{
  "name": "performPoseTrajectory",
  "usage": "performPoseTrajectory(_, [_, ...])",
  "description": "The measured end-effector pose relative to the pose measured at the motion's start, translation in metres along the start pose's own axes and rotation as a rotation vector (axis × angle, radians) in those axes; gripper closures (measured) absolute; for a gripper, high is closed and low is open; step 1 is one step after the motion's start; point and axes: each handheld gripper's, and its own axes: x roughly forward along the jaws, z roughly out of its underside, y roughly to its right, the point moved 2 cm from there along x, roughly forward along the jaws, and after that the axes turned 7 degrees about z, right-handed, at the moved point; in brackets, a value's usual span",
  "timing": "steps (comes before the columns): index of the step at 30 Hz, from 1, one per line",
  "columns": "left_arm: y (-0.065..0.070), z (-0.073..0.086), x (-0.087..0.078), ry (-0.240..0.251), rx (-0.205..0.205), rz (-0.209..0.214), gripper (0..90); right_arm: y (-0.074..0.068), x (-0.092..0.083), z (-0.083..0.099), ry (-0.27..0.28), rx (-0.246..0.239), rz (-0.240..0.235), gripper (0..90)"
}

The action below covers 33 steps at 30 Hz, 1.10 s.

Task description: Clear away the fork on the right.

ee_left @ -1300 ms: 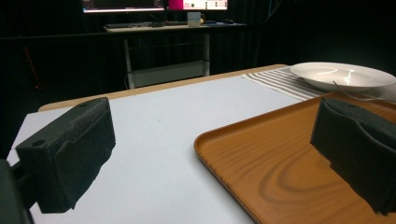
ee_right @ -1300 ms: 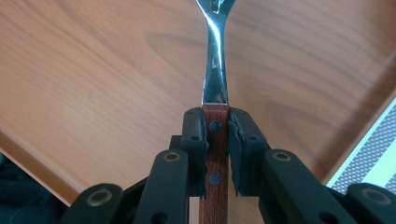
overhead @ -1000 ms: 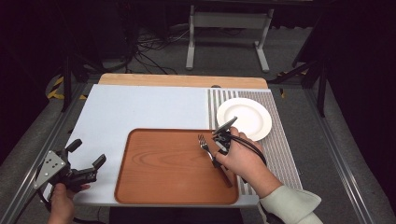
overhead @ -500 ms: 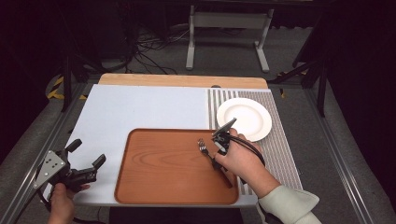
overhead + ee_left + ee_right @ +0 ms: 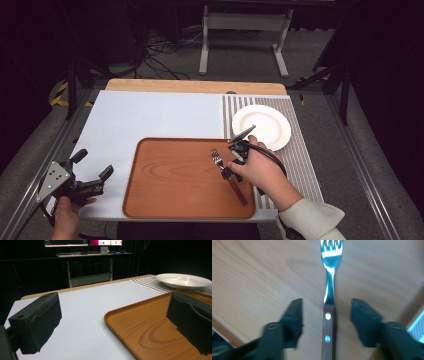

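Note:
A fork (image 5: 227,172) with a wooden handle lies on the brown wooden tray (image 5: 170,180), tines pointing away. My right gripper (image 5: 226,172) sits over the fork's neck; its jaws have just been opening and now stand apart on either side of the handle (image 5: 328,332), not touching it. In the right gripper view the steel tines (image 5: 331,246) point up the frame. My left gripper (image 5: 92,172) is held open off the table's front left corner, with nothing between its pads (image 5: 37,320).
A white plate (image 5: 261,126) rests on the striped placemat (image 5: 300,155) at the right, just beyond the tray. A pale blue mat (image 5: 145,117) covers the table's left and middle. Dark floor and a metal stand lie behind.
The right gripper's jaws have spread apart and let go of the fork, which now lies flat on the tray. Neither hand has shifted.

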Motion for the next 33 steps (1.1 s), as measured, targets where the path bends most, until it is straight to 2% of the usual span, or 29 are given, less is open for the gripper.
performPoseTrajectory(1, [0.0,0.0,0.0,0.0,0.0,0.0,0.5,0.0,0.0,0.0,0.0,0.0,0.0,34.4])
performPoseTrajectory(3, [0.0,0.0,0.0,0.003,0.0,-0.003,0.5,0.001,-0.001,-0.002,0.079,-0.052,-0.026,19.1])
performPoseTrajectory(4, [0.0,0.0,0.0,0.003,0.0,-0.004,0.5,0.001,-0.001,-0.004,0.115,-0.092,-0.041,16.1])
performPoseTrajectory(5, [0.0,0.0,0.0,0.004,0.0,-0.005,0.5,0.001,-0.002,-0.005,0.147,-0.122,-0.039,14.9])
performPoseTrajectory(9, [0.0,0.0,0.0,0.002,0.0,-0.003,0.5,0.002,-0.008,-0.01,0.216,-0.249,-0.028,12.3])
performPoseTrajectory(10, [0.0,0.0,0.0,0.002,-0.002,-0.002,0.5,0.002,-0.008,-0.01,0.216,-0.249,-0.028,12.3])
performPoseTrajectory(12, [0.0,0.0,0.0,0.0,-0.001,-0.001,0.5,0.001,-0.009,-0.013,0.274,-0.355,-0.017,12.4])
performPoseTrajectory(15, [0.0,0.001,0.001,-0.001,0.0,0.0,0.5,-0.002,-0.009,-0.015,0.292,-0.445,-0.044,21.0])
performPoseTrajectory(17, [0.0,0.001,0.0,0.0,-0.001,0.0,0.5,-0.004,-0.006,-0.016,0.31,-0.461,-0.088,31.0])
performPoseTrajectory(19, [0.0,0.001,0.0,0.001,-0.002,0.0,0.5,-0.004,-0.001,-0.018,0.321,-0.485,-0.112,40.7])
performPoseTrajectory(21, [0.0,0.001,0.0,0.002,-0.003,-0.001,0.5,-0.005,0.003,-0.019,0.326,-0.521,-0.124,51.1])
performPoseTrajectory(23, [0.0,0.001,0.0,0.002,-0.004,-0.002,0.5,-0.005,0.006,-0.019,0.333,-0.539,-0.125,66.4])
performPoseTrajectory(24, [0.0,0.001,0.0,0.003,-0.004,-0.002,0.5,-0.005,0.006,-0.019,0.333,-0.539,-0.125,66.4])
performPoseTrajectory(26, [0.0,0.001,0.0,0.003,-0.004,-0.001,0.5,-0.006,0.01,-0.022,0.359,-0.571,-0.105,79.9])
performPoseTrajectory(29, [0.0,0.0,0.0,0.002,-0.003,0.001,0.5,-0.007,0.015,-0.025,0.368,-0.591,-0.088,88.8])
performPoseTrajectory(33, [0.0,0.0,0.0,0.003,-0.003,0.001,0.5,-0.007,0.022,-0.027,0.361,-0.597,-0.078,90.0])
